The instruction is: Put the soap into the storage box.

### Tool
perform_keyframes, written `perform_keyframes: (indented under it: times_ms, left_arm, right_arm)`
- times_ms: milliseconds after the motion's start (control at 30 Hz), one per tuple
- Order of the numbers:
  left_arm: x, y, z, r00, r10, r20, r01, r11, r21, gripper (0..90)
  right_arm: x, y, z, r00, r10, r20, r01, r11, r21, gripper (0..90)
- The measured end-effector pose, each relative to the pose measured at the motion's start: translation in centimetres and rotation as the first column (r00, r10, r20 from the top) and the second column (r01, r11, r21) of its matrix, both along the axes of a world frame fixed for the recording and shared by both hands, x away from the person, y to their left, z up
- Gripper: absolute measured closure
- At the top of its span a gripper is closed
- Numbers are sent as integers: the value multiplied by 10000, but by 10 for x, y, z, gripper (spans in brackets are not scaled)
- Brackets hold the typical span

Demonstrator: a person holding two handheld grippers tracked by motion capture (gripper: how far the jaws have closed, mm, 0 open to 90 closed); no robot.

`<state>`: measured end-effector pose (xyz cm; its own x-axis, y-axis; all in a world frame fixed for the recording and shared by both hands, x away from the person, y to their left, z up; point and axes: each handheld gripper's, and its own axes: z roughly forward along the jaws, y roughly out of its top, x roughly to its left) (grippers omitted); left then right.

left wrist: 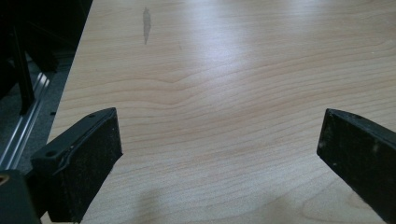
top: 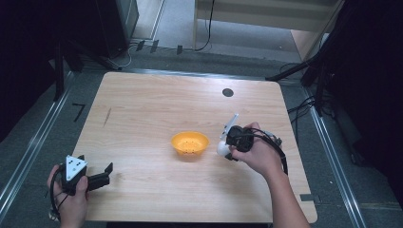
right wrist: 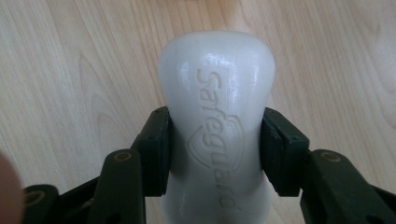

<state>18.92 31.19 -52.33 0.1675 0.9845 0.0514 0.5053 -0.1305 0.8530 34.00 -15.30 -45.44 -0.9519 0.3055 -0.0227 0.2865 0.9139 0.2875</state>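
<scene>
A white bar of soap (right wrist: 217, 126) with "Safeguard" embossed on it is clamped between the black jaws of my right gripper (right wrist: 215, 149), held over the wooden table. From the high view the soap (top: 222, 147) shows as a white lump at the right gripper (top: 227, 148), just right of an orange bowl (top: 190, 143) near the table's middle. My left gripper (top: 108, 172) rests at the table's front left corner, jaws wide apart. In the left gripper view the left gripper (left wrist: 219, 154) has bare wood between its fingers (left wrist: 88, 163).
The wooden table (top: 157, 104) has a round black hole (top: 228, 92) near its far edge and a dark streak (top: 108, 116) at the left. Metal rails run along both sides on the floor. Cables and dark stands lie to the right and rear.
</scene>
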Motion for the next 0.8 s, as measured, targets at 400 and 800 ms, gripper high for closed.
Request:
perform_keyframes:
  times_ms: [400, 800]
  left_arm:
    - [0, 0, 0, 10000, 7, -3, -7, 10000, -56, 1]
    - [0, 0, 0, 10000, 35, 20, -35, 10000, -72, 1]
  right_arm:
    - [1, 20, 4, 9986, 523, -37, -523, 9986, 42, 509]
    - [3, 25, 14, 9977, 675, -47, -674, 9976, 136, 509]
